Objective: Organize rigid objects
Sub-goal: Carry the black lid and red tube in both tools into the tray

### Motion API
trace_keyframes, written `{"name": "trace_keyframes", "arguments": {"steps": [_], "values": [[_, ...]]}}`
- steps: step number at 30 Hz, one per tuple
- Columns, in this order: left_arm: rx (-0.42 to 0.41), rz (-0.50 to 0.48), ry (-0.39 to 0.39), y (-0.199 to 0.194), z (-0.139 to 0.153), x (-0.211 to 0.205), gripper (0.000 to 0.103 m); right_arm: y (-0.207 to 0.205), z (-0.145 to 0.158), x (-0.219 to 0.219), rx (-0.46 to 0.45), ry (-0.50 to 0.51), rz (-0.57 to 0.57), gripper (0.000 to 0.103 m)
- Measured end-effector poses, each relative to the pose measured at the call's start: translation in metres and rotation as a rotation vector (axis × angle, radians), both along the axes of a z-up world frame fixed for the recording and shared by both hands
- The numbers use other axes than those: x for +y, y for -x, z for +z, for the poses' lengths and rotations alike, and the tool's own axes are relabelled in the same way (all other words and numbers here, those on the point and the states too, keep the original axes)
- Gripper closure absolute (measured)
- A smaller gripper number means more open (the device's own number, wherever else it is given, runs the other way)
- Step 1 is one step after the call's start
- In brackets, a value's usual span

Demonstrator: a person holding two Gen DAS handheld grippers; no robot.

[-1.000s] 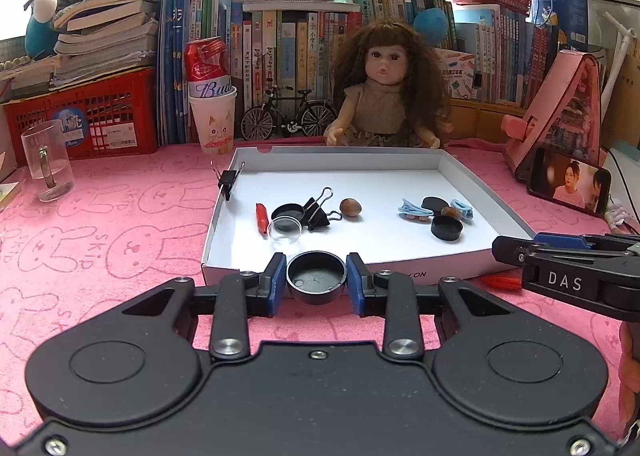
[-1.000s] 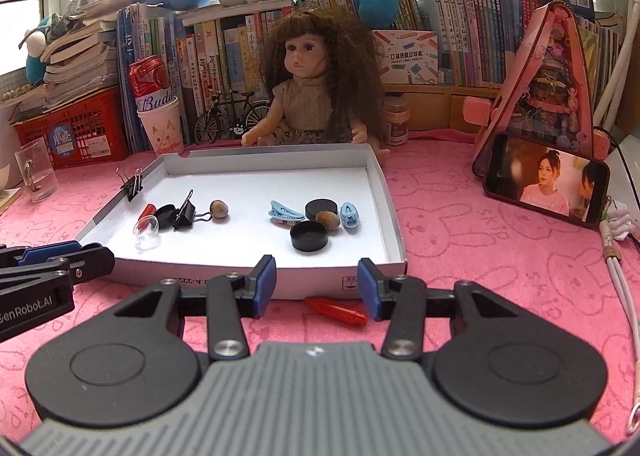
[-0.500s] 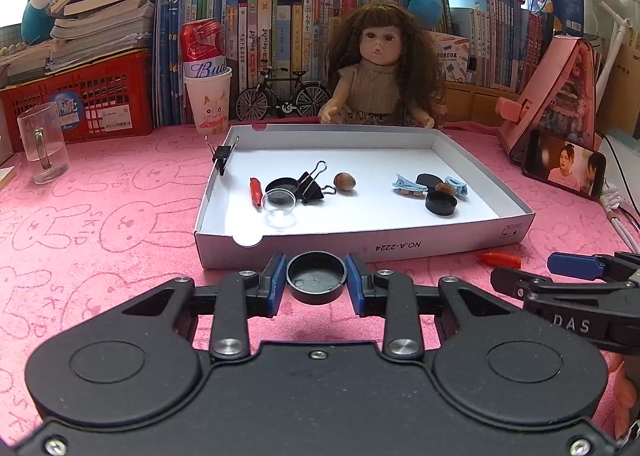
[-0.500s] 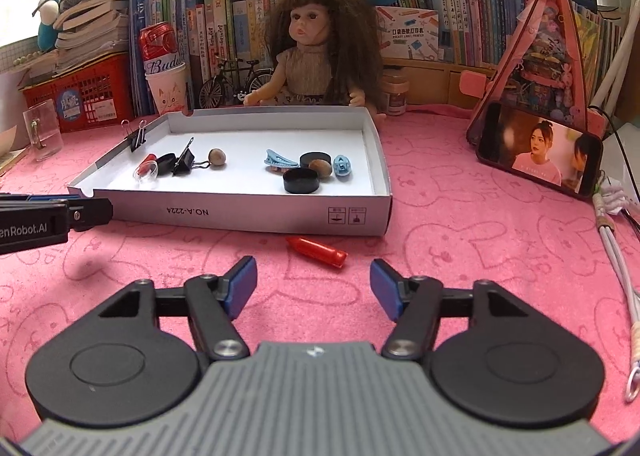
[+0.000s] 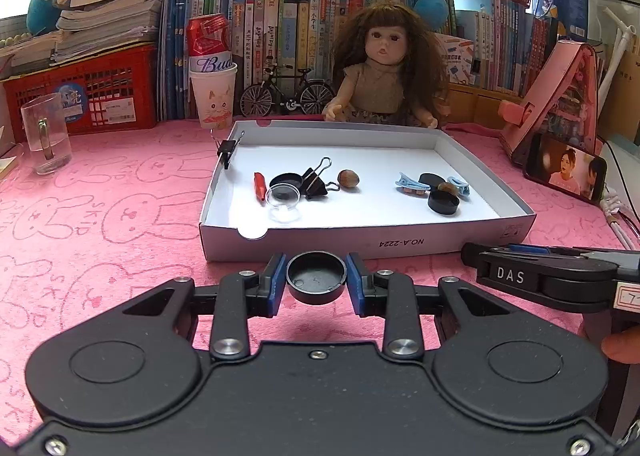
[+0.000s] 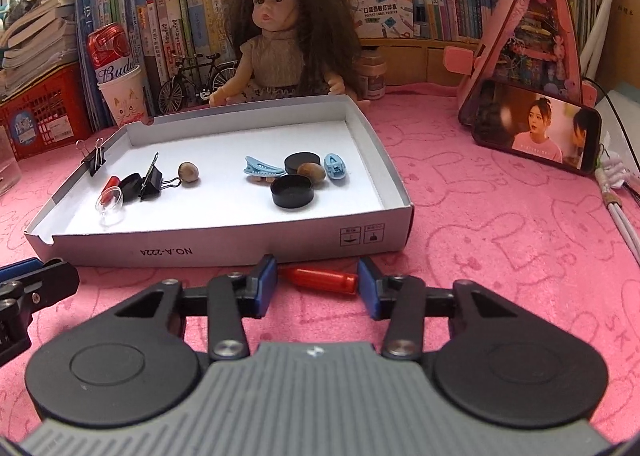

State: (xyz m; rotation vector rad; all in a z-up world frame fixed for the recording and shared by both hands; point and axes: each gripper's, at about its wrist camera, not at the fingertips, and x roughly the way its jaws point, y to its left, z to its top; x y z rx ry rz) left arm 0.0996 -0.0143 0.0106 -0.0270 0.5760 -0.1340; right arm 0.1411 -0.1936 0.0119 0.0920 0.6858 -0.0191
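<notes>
The small red plastic cylinder [image 6: 318,281] lies on the pink bunny-print cloth of the desk [image 6: 500,216], just in front of the shallow white cardboard box [image 6: 224,244] printed "NO.A-2224". Its long axis runs left to right, pointed end leftward. The right tool [image 6: 318,283], angled downward, has just been closing and now brackets the cylinder end to end; whether the pads press it I cannot tell. The left tool [image 5: 316,283], also tilted down, pinches a round black plastic cap [image 5: 316,282], hollow side up. The right tool's side reads "DAS"; a red can [image 5: 209,43] reads "Bud".
</notes>
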Motion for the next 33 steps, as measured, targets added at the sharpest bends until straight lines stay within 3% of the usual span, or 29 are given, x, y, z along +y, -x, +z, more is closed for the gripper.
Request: {"name": "trace_keyframes", "arguments": {"steps": [6,11,24,33], "values": [[0.008,0.004,0.004,0.001,-0.003,0.002,0.073,0.008,0.002,-0.007,-0.010,-0.034,0.170,0.055],[0.004,0.006,0.002,0.001,-0.003,0.003,0.073,0.013,0.005,-0.006,-0.032,-0.031,0.245,0.054],[-0.038,0.017,-0.002,-0.009,0.013,0.004,0.073,0.010,0.024,-0.008,-0.094,0.008,0.254,0.054],[-0.086,0.013,0.018,-0.032,0.024,0.001,0.073,-0.008,0.031,-0.011,-0.079,-0.021,0.208,0.054]]}}
